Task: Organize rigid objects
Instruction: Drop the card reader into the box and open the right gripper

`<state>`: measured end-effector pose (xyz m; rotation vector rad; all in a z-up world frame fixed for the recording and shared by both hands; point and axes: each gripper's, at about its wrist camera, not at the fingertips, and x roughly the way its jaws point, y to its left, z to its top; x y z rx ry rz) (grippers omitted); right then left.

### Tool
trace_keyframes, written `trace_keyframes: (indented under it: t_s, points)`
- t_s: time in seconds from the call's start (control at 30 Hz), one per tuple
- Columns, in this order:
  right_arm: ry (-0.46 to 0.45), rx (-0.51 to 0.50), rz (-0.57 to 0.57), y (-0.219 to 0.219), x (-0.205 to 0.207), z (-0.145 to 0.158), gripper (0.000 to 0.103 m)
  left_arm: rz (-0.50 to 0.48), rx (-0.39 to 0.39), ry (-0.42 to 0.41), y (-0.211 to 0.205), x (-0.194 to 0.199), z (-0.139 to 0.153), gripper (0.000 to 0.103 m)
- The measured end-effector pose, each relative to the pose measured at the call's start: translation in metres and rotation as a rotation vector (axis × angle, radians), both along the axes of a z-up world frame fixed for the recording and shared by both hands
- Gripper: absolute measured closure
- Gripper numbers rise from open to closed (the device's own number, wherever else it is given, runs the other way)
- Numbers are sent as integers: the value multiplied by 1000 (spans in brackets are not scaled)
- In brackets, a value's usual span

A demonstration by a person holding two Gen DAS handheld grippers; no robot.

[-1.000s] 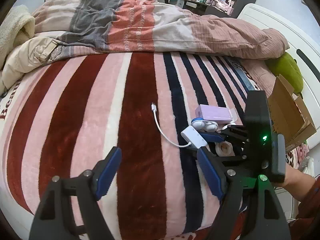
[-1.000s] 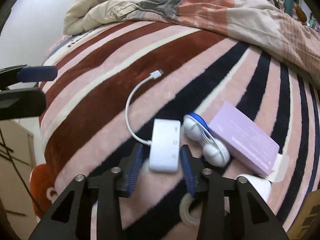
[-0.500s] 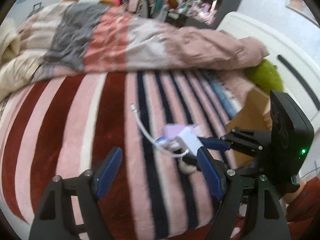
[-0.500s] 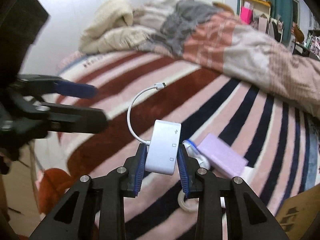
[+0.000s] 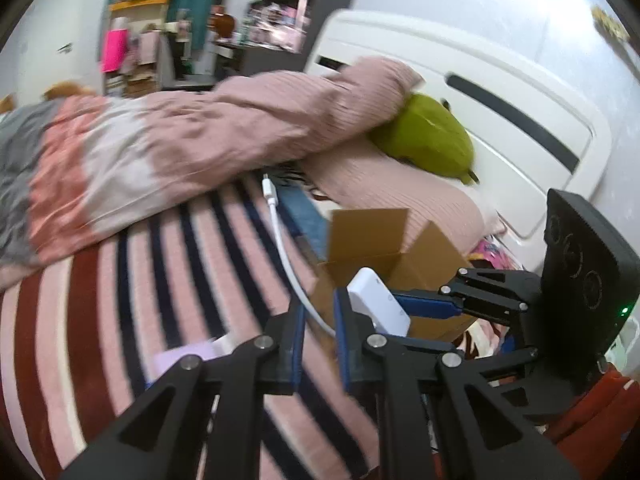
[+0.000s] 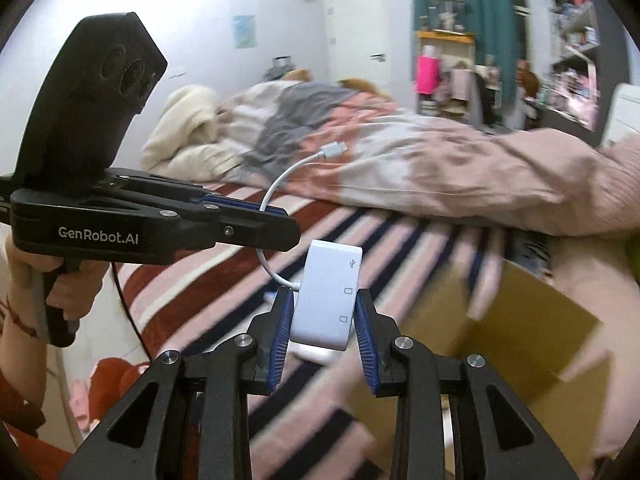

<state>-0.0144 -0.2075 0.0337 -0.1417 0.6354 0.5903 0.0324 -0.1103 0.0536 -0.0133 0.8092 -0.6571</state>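
My right gripper (image 6: 324,320) is shut on a white USB adapter hub (image 6: 328,300) and holds it in the air above the bed. Its white cable (image 6: 288,178) arcs up and left to a silver plug. In the left wrist view the hub (image 5: 378,304) sits between the right gripper's blue pads in front of an open cardboard box (image 5: 384,252). My left gripper (image 5: 318,344) has its pads close together around the cable (image 5: 288,264), which passes between them; whether they touch it I cannot tell. The box (image 6: 508,344) lies to the lower right in the right wrist view.
A striped red, pink and navy blanket (image 5: 120,320) covers the bed. A rumpled pink and grey duvet (image 5: 180,148) lies behind. A green plush (image 5: 428,136) rests by the white headboard (image 5: 500,92). A lilac box (image 5: 180,360) lies near my left fingers.
My right gripper has lifted the hub off the blanket and carried it towards the cardboard box. My left gripper has narrowed from wide open and swung right towards the cable.
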Motion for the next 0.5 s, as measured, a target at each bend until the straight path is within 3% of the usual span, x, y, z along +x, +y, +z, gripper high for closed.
trace_keyframes:
  t_s: [0.2,0.4,0.47,0.5]
  points:
    - [82,-14,-135,-73,5,-5,77,-104,67,89,-79,24,-21,92]
    - [232,-49,-185,-112,20,-24,76,-141,116,172,-110,36,-44,91]
    - [252,-77,-188,-114,22,-28,76,-146,140,188,-114,38,-48,87]
    - [261,-87,-187,-115,23,-29,76,-144,148,188,-115,37,-49,77]
